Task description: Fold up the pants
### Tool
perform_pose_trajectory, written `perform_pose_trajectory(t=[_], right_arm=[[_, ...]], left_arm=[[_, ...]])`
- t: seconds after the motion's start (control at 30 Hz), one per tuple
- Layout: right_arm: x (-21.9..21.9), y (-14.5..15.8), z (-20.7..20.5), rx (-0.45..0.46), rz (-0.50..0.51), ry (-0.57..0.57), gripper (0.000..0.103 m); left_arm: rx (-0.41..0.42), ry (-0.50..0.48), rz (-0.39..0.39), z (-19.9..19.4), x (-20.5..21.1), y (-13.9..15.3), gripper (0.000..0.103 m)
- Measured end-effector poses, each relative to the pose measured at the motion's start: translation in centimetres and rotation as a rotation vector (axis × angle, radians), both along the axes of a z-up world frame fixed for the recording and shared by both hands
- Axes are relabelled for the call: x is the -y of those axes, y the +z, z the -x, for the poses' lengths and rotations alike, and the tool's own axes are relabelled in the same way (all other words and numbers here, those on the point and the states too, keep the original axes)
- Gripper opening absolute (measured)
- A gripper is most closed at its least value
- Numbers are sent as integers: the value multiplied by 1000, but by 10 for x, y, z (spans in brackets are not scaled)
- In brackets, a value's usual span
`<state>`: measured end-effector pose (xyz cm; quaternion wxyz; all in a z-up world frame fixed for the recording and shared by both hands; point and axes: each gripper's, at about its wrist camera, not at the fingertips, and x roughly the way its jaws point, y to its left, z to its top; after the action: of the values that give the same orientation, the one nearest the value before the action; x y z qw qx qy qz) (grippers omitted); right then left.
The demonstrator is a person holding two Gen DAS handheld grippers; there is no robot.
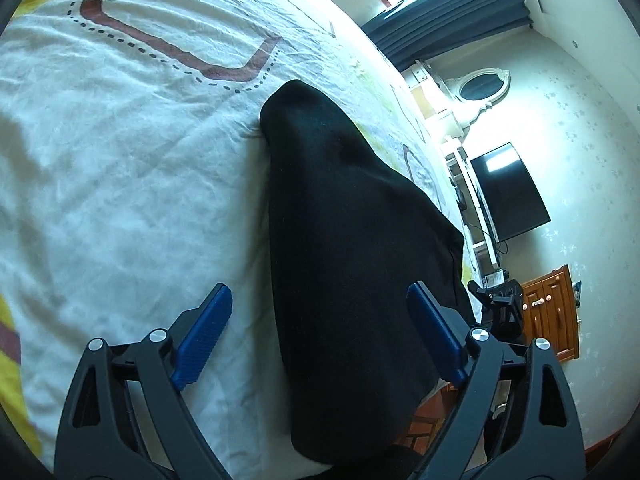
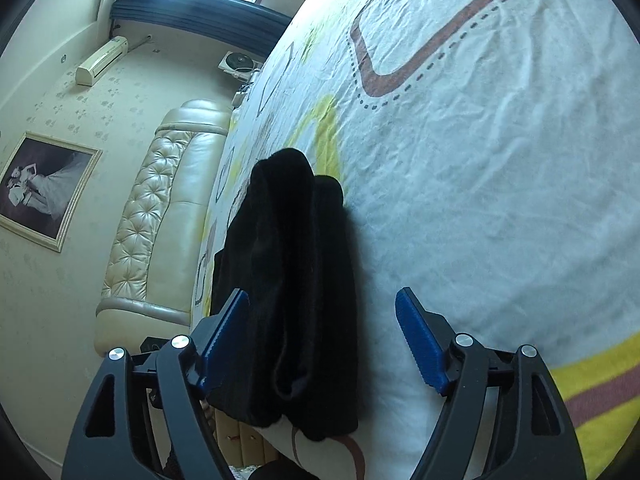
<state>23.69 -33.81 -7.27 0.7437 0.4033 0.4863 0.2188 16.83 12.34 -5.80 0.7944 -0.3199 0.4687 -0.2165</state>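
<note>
On a bed point(image 1: 120, 128) covered with a crinkled white sheet printed with brown and yellow shapes, black pants point(image 1: 344, 240) lie folded into a long, narrow bundle near the bed's edge. In the right wrist view the same pants point(image 2: 288, 288) show stacked layers, their near end reaching the edge of the mattress.

What could go wrong: the bundle sits close to the bed's edge, so a nudge from either tool as it moves could, by my judgement, push the near end over the side and drag the folded layers apart. The fabric looks soft and thick, and the upper layers may slide off the lower ones if a fingertip catches a fold. A blue pad brushing the cloth could also lift a layer and spoil the fold.

The left tool point(image 1: 320, 332) stands released, its jaws spread wide. The pants lie between the two blue pads point(image 1: 208, 332), but neither pad presses on the cloth; one pad is over bare sheet, the other at the bundle's far flank.

The right tool point(image 2: 324, 340) is likewise released and wide apart. One of its pads point(image 2: 420, 344) is over white sheet, clear of the fabric; the other is at the dark edge of the bundle, and whether it touches cannot be told. Nothing is gripped by either tool.
</note>
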Motion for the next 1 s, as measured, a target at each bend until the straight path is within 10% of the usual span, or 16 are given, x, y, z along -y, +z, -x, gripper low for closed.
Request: perform_pose_trajectory(t=[0.27,0.37,0.5,0.7,1.0], right_arm=[[-9,-13,-59,-9,-114,-14,76],[-14,-16,-65,-22,-78,-11,42],[-9,-28,-62,-37,-83,-34,32],[-6,-30,-63,-32,-93,-35,31],[0,-29,-41,-36,-198,13,50]], left_arm=[[-5,-15,-48,-59,15,-3,89],[-12,-2,-37,-66,14,-4,89],[10,-4,-130,-68,18,-4,67],[22,2,-127,-67,10,-7,54],[23,-2,-92,-63,11,-4,68]])
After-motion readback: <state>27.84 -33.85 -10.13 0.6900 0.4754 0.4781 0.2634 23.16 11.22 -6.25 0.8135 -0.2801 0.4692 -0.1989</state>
